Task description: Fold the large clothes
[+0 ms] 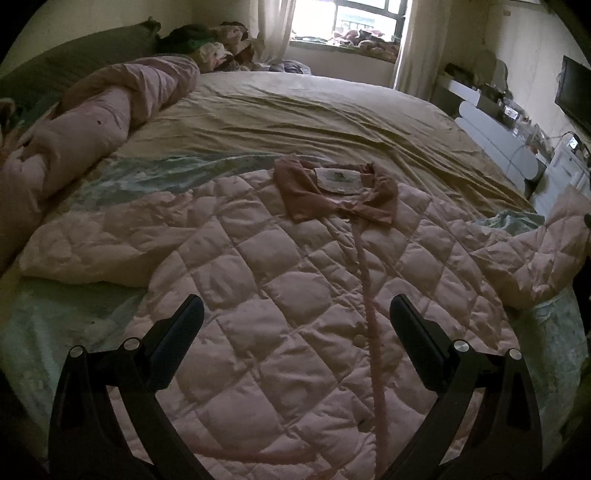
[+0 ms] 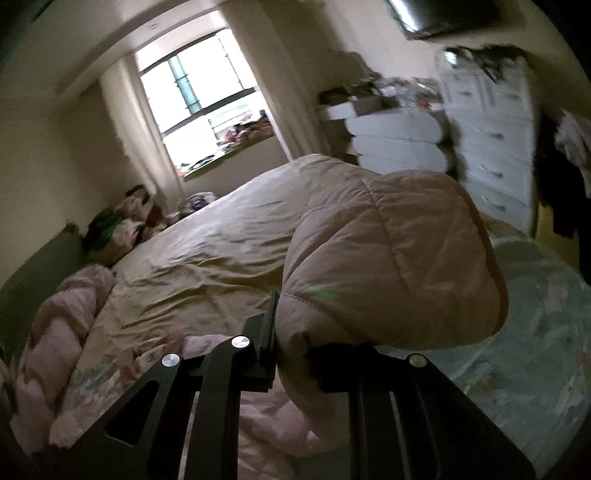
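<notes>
The right gripper is pressed together on the cuff end of a quilted sleeve, with its jaws nearly meeting around the fabric. The sleeve bulges up and away from the pinch, clear of the bed, which suggests it is being raised to fold in over the jacket body. The view is tilted and the far furniture smeared, consistent with a hand in motion.

The left gripper is spread wide and holds nothing. It hovers above the lower front of the pink quilted jacket, likely waiting to pin or take the other side.

The jacket is the reference for all that follows. It lies face up and buttoned on the bed, with its darker collar toward the window and a white label showing inside the collar. One sleeve lies flat out to the jacket's left in the left wrist view; the other lifts off at the right edge. Beneath the jacket is a pale floral sheet; beyond the collar is a rumpled tan sheet. A rolled pink duvet lies left of the jacket along the headboard side. White drawers and a wall screen stand to the jacket's right.
</notes>
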A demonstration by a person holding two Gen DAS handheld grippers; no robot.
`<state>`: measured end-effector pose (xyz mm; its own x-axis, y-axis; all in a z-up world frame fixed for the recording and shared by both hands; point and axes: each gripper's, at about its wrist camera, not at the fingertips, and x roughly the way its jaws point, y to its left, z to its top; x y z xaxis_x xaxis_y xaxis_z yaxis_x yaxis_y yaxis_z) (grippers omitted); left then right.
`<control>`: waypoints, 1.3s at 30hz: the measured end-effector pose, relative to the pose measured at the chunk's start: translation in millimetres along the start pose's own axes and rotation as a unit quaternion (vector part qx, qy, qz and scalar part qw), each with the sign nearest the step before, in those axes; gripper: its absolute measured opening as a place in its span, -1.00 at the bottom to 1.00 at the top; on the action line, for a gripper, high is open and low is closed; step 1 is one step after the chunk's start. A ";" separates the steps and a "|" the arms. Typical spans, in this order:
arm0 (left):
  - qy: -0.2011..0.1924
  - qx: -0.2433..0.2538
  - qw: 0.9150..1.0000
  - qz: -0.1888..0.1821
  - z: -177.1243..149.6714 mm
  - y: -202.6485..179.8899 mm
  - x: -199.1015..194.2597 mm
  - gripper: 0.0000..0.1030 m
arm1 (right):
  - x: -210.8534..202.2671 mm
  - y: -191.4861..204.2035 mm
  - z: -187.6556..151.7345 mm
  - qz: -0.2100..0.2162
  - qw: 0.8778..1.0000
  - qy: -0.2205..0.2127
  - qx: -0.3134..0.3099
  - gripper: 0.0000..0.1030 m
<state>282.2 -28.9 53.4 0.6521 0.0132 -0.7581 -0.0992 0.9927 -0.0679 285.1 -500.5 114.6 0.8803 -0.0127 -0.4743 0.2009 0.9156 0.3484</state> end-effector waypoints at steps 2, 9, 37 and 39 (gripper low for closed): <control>0.001 -0.008 1.000 -0.005 0.7 5.0 -4.1 0.83 | -1.1 20.4 1.0 0.011 1.000 0.000 -0.020 -0.72; -0.015 -0.026 0.999 -0.012 5.5 26.0 -20.6 0.83 | 0.2 88.2 -4.9 0.035 0.996 0.005 -0.087 -0.72; -0.014 -0.081 0.997 -0.001 -26.2 107.9 -15.9 0.83 | 26.5 294.3 -71.2 0.129 0.965 0.045 -0.224 -0.72; -0.022 -0.083 0.996 0.006 -25.2 114.5 -18.3 0.83 | 30.5 307.0 -78.9 0.132 0.962 0.047 -0.235 -0.72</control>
<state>239.9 81.5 43.1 0.6824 0.0341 -0.7302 -0.2280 0.9590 -0.1683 339.7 -188.1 143.3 0.8273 0.2607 -0.4976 -0.2598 0.9629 0.0727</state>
